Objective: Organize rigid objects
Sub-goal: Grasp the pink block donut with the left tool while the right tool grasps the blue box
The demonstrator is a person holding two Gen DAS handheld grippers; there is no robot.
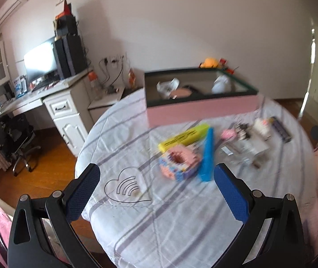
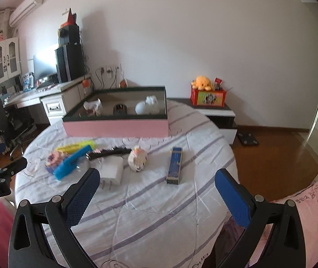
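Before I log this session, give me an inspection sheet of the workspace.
Surface: striped bedspread, wrinkled.
Job's things: pink box open, some items already inside; blue case, yellow box, white charger, dark blue box, hair comb, two small toys loose on the bedspread.
Clutter: nothing seen.
Grippers: left hand-held gripper open, empty; right hand-held gripper open, empty.
Cables: plugged in at wall sockets.
Surroundings: desk, monitor, office chair, wooden floor.

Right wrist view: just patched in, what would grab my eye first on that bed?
The big pink box with a dark rim sits at the bed's far side, a few things already inside. In front lies a scatter on the striped sheet: a bright blue bar and yellow box at left, a white charger centre, a dark blue box right. Both grippers are open, empty.
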